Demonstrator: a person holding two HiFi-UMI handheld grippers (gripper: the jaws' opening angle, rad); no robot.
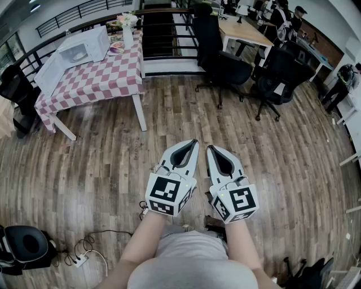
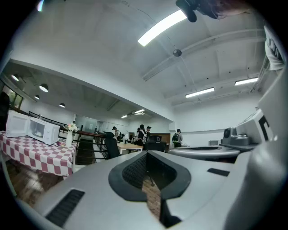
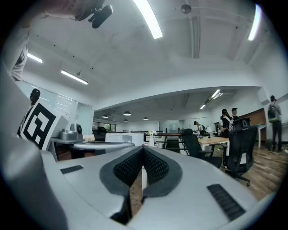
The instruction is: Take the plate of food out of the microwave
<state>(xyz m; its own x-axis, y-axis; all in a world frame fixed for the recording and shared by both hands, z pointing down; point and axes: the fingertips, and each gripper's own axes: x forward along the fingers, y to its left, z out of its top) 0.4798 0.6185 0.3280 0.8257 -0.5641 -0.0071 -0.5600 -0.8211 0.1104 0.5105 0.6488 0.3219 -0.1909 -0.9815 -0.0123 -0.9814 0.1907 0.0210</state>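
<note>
Nearest, low in the head view, the two grippers are held side by side over the plank floor (image 1: 101,169), level and pointing to 12 o'clock. The left gripper (image 1: 194,142) has its fingers pressed together with nothing between them; in its own view only floor shows through the slit behind the tips. The right gripper (image 1: 210,148), just beside it at 3 o'clock, is also pressed together and empty. A power strip (image 1: 80,259) with cables lies on the floor at 8 o'clock. Well apart from the grippers, at 10 o'clock, stands a table (image 1: 90,84) under a red-and-white checked cloth. On it sits the white microwave (image 1: 84,48), its door (image 1: 49,73) swung open. The plate (image 1: 79,56) shows as a pale round shape inside the cavity. A vase (image 1: 127,34) of flowers stands on the table at the microwave's 3 o'clock. At 1 o'clock are black chairs (image 1: 225,62), then a desk (image 1: 242,31), with people (image 1: 296,17) farthest off.
</note>
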